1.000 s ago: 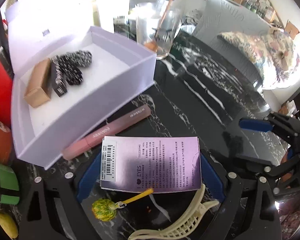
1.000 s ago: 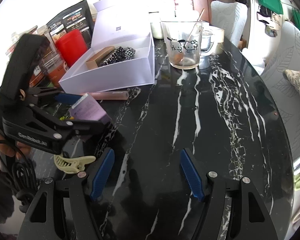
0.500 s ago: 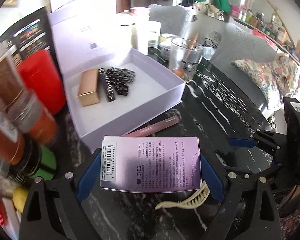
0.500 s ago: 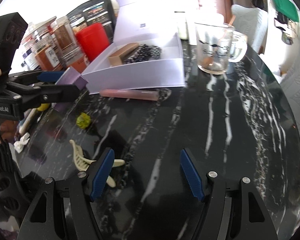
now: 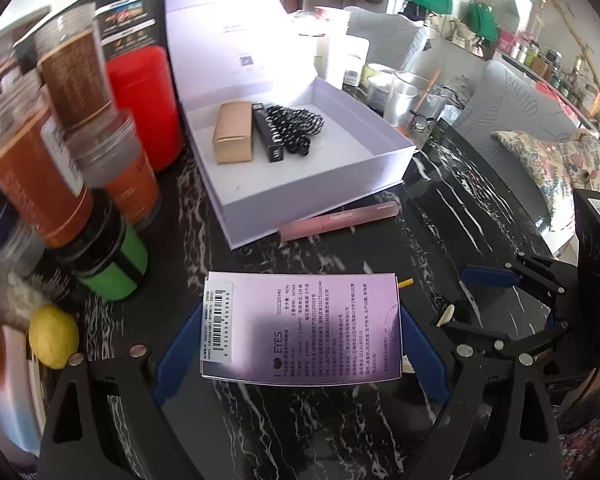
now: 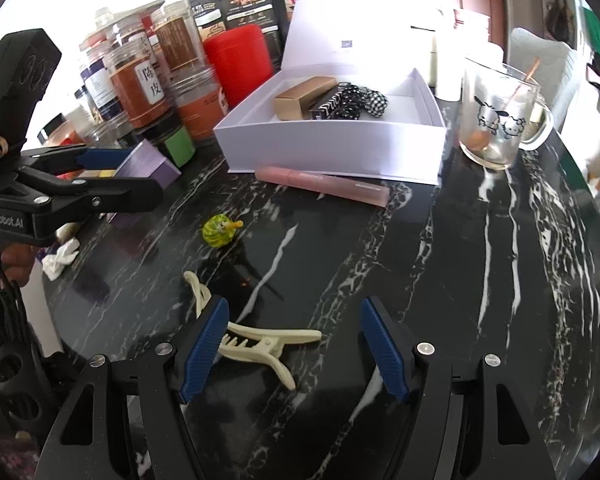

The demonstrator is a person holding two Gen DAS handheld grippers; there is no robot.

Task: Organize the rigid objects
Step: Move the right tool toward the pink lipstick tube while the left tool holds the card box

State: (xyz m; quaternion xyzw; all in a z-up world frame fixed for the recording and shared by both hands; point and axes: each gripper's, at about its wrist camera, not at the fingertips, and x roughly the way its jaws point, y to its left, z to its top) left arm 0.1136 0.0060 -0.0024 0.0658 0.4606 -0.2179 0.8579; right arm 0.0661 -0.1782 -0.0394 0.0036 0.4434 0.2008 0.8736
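My left gripper (image 5: 300,344) is shut on a flat purple carton (image 5: 300,328) printed "EYES", held above the black marble table (image 5: 472,216); from the right wrist view the gripper (image 6: 112,172) and carton (image 6: 152,164) hang at the left. An open white box (image 5: 340,152) holds a gold carton (image 5: 234,138), a black lipstick (image 5: 268,132) and a black-and-white scrunchie (image 5: 300,124). A pink tube (image 6: 324,186) lies against its front wall. My right gripper (image 6: 296,344) is open, low over a cream hair clip (image 6: 260,344) near its left finger, not touching. A yellow-green ball (image 6: 219,232) lies beyond.
Jars of orange and brown contents (image 6: 140,84), a red canister (image 6: 240,60) and a green-banded jar (image 5: 108,264) crowd the left. A lemon (image 5: 54,336) and crumpled tissue (image 6: 60,258) lie near them. A cartoon glass mug (image 6: 496,120) stands right of the box.
The left gripper carried the purple carton up and leftwards, bringing the jars into view. The right gripper slid left, so the cream hair clip now lies between its fingers.
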